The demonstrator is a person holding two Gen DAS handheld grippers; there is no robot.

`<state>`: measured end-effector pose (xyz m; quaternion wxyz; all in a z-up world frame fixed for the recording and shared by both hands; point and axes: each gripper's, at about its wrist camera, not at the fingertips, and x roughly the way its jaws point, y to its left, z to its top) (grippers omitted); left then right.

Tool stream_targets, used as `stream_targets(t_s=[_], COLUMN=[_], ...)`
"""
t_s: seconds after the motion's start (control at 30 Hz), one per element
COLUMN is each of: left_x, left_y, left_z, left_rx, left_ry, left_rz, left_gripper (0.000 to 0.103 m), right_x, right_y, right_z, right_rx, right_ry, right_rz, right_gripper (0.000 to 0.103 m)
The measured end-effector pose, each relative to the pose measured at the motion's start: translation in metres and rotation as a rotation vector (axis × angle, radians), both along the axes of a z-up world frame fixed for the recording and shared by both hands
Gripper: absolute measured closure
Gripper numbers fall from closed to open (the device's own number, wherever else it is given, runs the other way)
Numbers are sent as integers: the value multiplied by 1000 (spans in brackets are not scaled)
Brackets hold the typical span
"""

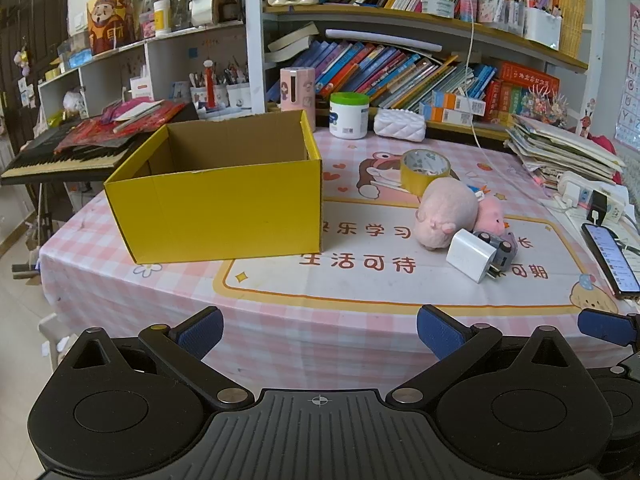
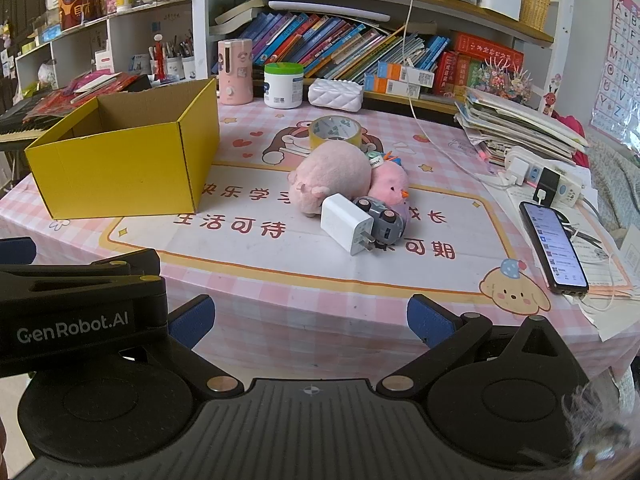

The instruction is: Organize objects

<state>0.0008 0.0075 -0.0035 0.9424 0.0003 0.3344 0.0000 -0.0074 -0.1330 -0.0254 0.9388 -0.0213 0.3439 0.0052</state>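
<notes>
An open yellow cardboard box [image 1: 216,208] [image 2: 120,160] stands on the left of the pink checked tablecloth; what I see of its inside is bare. To its right lie a pink plush pig [image 1: 444,212] [image 2: 332,176], a pink plush chick [image 1: 491,216] [image 2: 390,186], a white charger plug [image 1: 472,255] [image 2: 346,224], a grey toy car [image 1: 500,246] [image 2: 380,220] and a roll of yellow tape [image 1: 425,170] [image 2: 335,132]. My left gripper [image 1: 320,334] is open and empty at the table's near edge. My right gripper [image 2: 310,320] is open and empty beside it.
A phone [image 1: 610,258] [image 2: 554,246] lies at the right, near a power strip [image 2: 544,180] with cables and a stack of papers [image 2: 520,124]. A white jar [image 2: 283,86], pink bottle [image 2: 235,72] and white case [image 2: 336,94] stand at the back before bookshelves. A keyboard [image 1: 60,160] sits left.
</notes>
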Motion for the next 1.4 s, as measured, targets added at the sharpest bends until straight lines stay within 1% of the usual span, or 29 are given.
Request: stream_targets(t_s=[0.8, 1.4], left_x=[-3, -6], left_y=[5, 14], left_z=[2, 4], left_rx=[-13, -28], left_ry=[5, -1], left_rz=[-10, -15], left_gripper=[0, 0], right_x=[-5, -11], right_y=[1, 9], right_z=[0, 7], right_rx=[-5, -24], right_ry=[0, -6], right_rz=[-1, -3], right_gripper=[0, 0])
